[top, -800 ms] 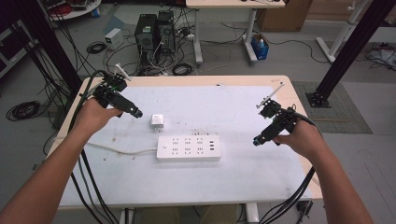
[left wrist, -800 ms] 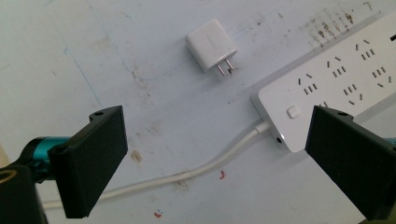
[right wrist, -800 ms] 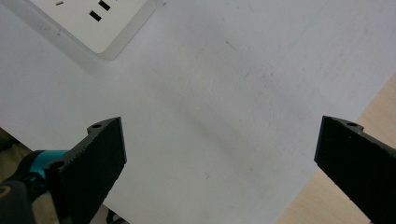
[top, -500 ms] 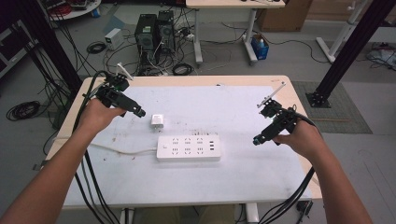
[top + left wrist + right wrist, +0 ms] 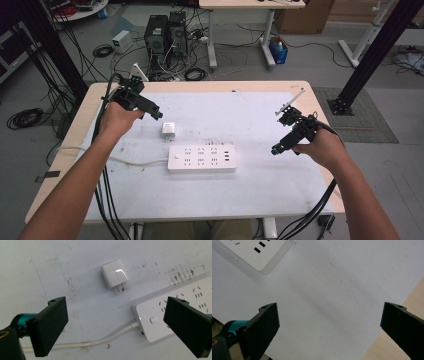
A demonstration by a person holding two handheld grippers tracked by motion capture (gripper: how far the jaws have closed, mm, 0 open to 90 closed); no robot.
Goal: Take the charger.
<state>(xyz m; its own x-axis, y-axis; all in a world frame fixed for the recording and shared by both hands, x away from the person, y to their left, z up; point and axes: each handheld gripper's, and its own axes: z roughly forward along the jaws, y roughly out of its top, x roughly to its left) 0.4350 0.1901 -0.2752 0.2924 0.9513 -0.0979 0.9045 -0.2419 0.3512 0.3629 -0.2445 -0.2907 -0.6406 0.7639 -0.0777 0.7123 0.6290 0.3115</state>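
1. near the table's (image 5: 300, 210) left edge, the left gripper (image 5: 159, 114) hovers with jaws spread wide, nothing between them.
2. just beside it lies the white charger (image 5: 168, 131), prongs toward the power strip (image 5: 201, 159) at mid-table.
3. toward the right edge, the right gripper (image 5: 276, 149) is likewise agape and empty.

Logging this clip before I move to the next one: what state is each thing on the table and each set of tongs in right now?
Charger plug: unplugged, lying flat on the table mat, prongs toward the power strip.
Power strip: flat on the mat, sockets up and empty, its own cable attached.
Left tongs: open, holding nothing, above the plug and strip end.
Right tongs: open, holding nothing, over bare mat.
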